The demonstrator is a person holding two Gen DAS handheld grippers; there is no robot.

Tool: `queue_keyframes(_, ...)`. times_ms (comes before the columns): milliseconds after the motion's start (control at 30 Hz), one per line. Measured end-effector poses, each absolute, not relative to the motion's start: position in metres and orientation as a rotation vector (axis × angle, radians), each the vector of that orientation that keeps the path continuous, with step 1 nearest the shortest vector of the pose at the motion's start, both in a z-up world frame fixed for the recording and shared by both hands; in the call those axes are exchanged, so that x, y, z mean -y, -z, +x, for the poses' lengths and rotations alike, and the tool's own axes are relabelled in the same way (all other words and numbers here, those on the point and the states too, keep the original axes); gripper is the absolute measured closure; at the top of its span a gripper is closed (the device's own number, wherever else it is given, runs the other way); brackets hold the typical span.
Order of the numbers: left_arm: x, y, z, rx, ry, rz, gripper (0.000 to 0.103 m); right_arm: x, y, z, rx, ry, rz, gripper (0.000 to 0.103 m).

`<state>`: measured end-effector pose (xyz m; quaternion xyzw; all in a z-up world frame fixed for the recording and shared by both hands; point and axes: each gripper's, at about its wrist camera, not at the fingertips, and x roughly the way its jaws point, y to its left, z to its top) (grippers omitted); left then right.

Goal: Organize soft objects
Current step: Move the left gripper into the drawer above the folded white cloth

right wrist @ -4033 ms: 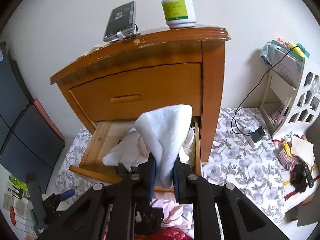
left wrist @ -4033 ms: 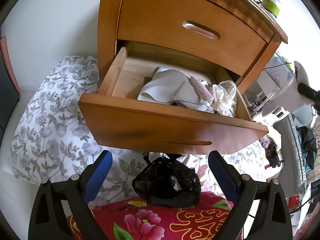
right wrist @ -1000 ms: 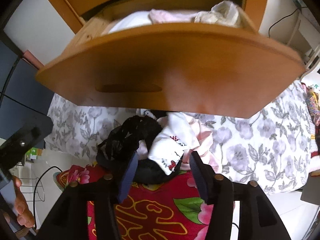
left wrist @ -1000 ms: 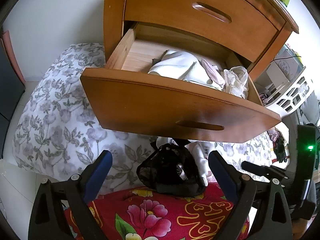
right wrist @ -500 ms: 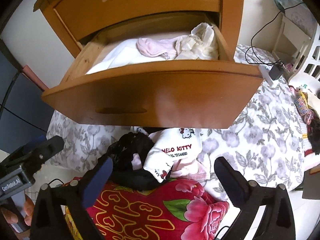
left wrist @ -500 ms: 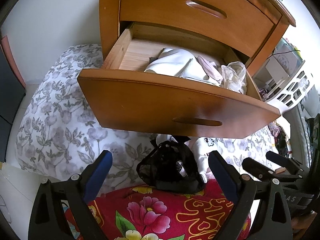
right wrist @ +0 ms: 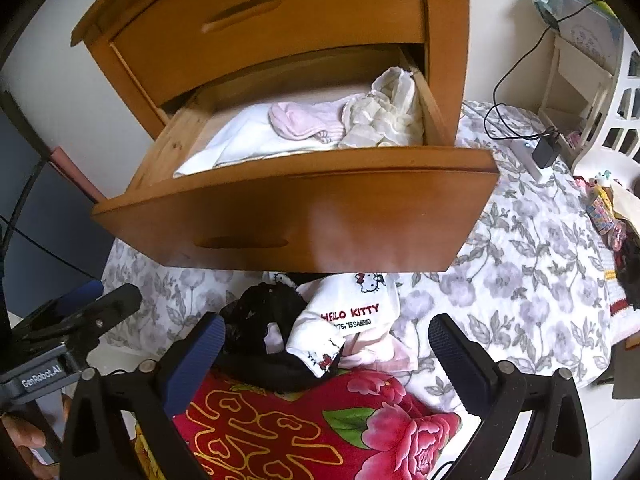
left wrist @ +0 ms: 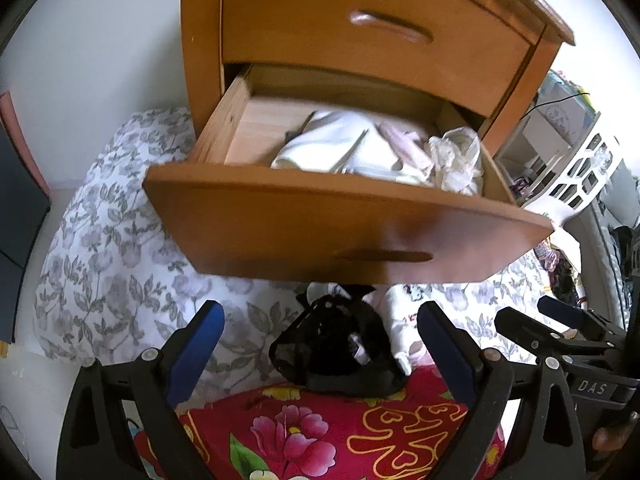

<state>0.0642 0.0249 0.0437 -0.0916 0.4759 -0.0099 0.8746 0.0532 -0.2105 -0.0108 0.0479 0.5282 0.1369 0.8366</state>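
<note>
The white printed garment (right wrist: pixel 344 324) lies on the bedding below the open drawer (right wrist: pixel 304 220), touching the black lace item (right wrist: pixel 260 320) on its left and partly overlapping it. It sits just ahead of the right gripper (right wrist: pixel 326 344), between the two fingers, long axis running near to far. The jaws have just been opening and stand fully released, nothing pressed. The left gripper (left wrist: pixel 320 340) is likewise released, aimed at the black item. Judgement: the right gripper is nearer.

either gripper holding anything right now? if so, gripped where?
Nothing held. The left gripper and right gripper are both wide open, above the black lace garment and Hello Kitty sock.
</note>
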Motion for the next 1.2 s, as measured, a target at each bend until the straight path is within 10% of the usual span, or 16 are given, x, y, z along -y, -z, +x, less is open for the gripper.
queue_keyframes(733, -0.031, -0.139, 0.158, -0.872, 0.125, -0.111, 0.0, 0.23, 0.009, 0.06, -1.095, -0.317, 0.14, 0.0)
queue_keyframes(1200, -0.038, -0.043, 0.284, -1.27, 0.053, -0.079, 0.0, 0.227, 0.018, 0.073, -1.114, -0.341, 0.138, 0.0)
